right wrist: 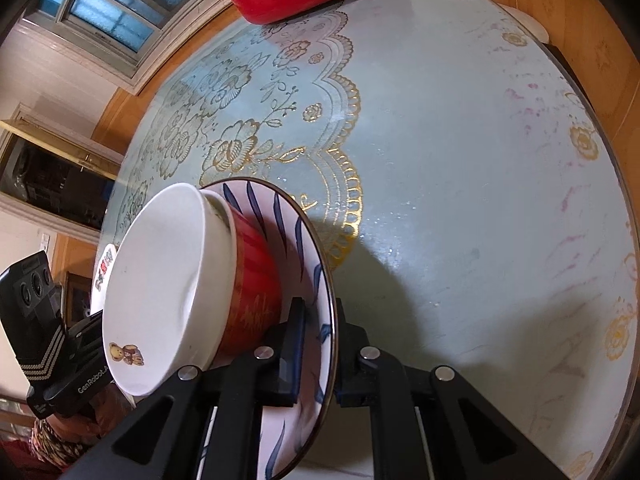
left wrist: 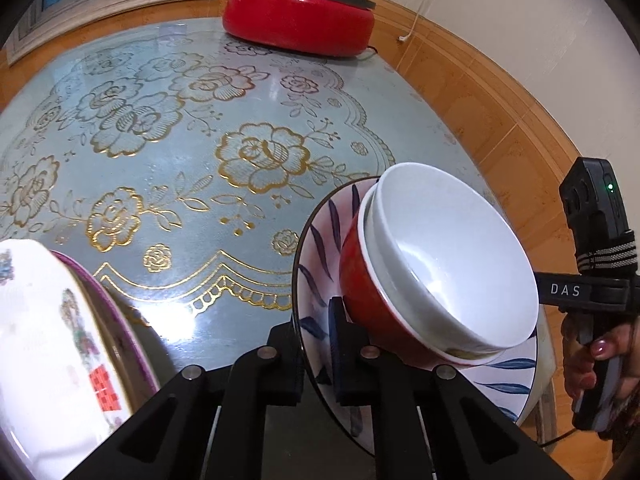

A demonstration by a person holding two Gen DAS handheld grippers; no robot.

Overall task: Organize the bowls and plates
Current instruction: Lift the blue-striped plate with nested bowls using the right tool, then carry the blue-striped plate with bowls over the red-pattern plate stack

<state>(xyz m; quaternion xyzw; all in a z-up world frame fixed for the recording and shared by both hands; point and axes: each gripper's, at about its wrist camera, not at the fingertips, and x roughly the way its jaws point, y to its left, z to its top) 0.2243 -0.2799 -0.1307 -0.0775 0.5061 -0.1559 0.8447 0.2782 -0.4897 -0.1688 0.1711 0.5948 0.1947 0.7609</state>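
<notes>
A white plate with blue leaf strokes [left wrist: 320, 264] carries a red bowl [left wrist: 360, 296] with a white bowl [left wrist: 452, 256] nested in it. My left gripper [left wrist: 318, 356] is shut on the plate's rim. My right gripper [right wrist: 318, 356] is shut on the opposite rim of the same plate [right wrist: 308, 264], with the red bowl [right wrist: 252, 280] and white bowl [right wrist: 160, 280] on it. The plate is held above the table between both grippers. A white floral plate [left wrist: 52, 360] on a purple-rimmed plate [left wrist: 120, 320] lies at the lower left.
A red electric pot with a lid [left wrist: 300, 12] stands at the far side of the round glass-topped table with a blue floral cloth [left wrist: 180, 140]. A window [right wrist: 108, 4] and wooden wall panels [left wrist: 500, 100] lie beyond. The table's edge [right wrist: 624, 184] curves on the right.
</notes>
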